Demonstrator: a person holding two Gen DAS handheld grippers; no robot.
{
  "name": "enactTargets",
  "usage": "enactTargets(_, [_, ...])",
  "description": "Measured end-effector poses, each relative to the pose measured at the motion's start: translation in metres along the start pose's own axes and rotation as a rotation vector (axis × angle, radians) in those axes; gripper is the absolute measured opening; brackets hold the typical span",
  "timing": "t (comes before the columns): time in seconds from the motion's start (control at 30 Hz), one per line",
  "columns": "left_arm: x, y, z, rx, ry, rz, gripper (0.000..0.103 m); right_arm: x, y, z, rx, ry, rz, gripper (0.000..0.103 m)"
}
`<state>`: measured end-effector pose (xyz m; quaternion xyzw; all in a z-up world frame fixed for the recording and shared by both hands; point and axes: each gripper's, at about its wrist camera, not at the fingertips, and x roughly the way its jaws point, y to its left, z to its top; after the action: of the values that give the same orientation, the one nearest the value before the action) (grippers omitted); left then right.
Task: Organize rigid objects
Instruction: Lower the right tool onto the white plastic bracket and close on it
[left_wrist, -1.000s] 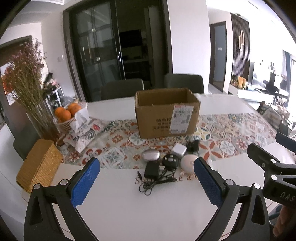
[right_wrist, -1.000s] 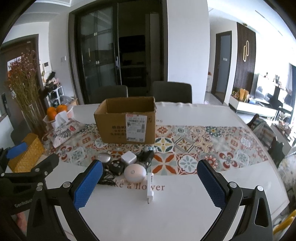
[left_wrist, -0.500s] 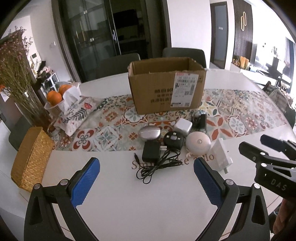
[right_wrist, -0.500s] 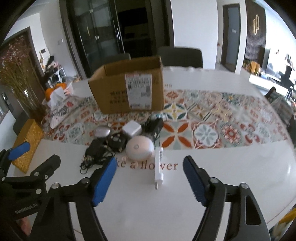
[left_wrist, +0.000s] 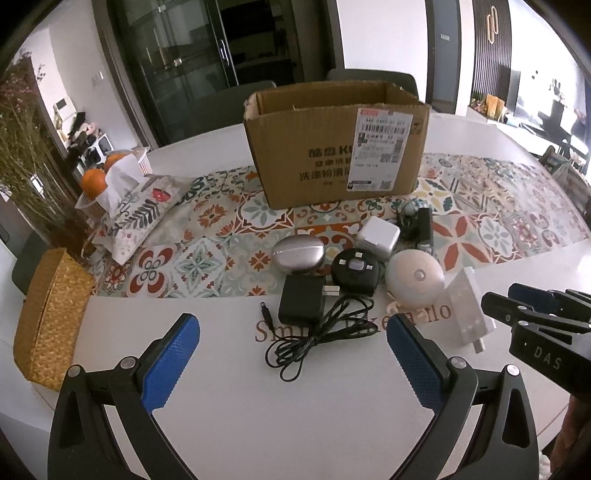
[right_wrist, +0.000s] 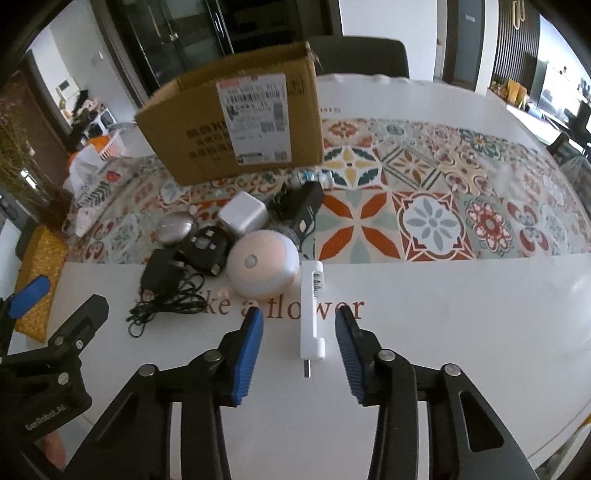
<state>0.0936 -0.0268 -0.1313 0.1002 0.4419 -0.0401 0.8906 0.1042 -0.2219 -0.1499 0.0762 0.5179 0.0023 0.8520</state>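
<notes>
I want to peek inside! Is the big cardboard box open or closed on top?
Open. The cardboard box has no flaps over its top, and its inside back wall shows. What is inside, the pictures cannot tell.

Worktop (right_wrist: 461, 332): white, smooth, glossy. Runner (right_wrist: 424, 206): patterned cloth, matt. Box (left_wrist: 332, 147): brown corrugated cardboard with a paper label. White adapter (right_wrist: 312, 314): smooth matt plastic. Dome light (right_wrist: 263, 264): satin plastic. Oval case (left_wrist: 298, 254): brushed silver, metallic sheen. Charger (left_wrist: 302, 299): matt black plastic. Basket (left_wrist: 48, 317): rough woven straw. Gripper pads (right_wrist: 246, 358): blue, textured rubber.
</notes>
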Motion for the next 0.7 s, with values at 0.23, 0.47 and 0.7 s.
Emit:
enactTargets(0.23, [0.022, 0.0, 0.0, -0.006, 0.039, 0.004, 0.103, 0.027, -0.001, 0.003, -0.008, 0.07, -0.025, 0.032])
enactTargets(0.47, [0.036, 0.005, -0.002, -0.01, 0.063, 0.027, 0.103, 0.046, 0.002, 0.006, -0.027, 0.103, -0.034, 0.026])
enactTargets(0.7, [0.047, 0.004, -0.002, -0.011, 0.081, 0.032, 0.103, 0.066, 0.001, 0.009, -0.026, 0.141, -0.04, 0.018])
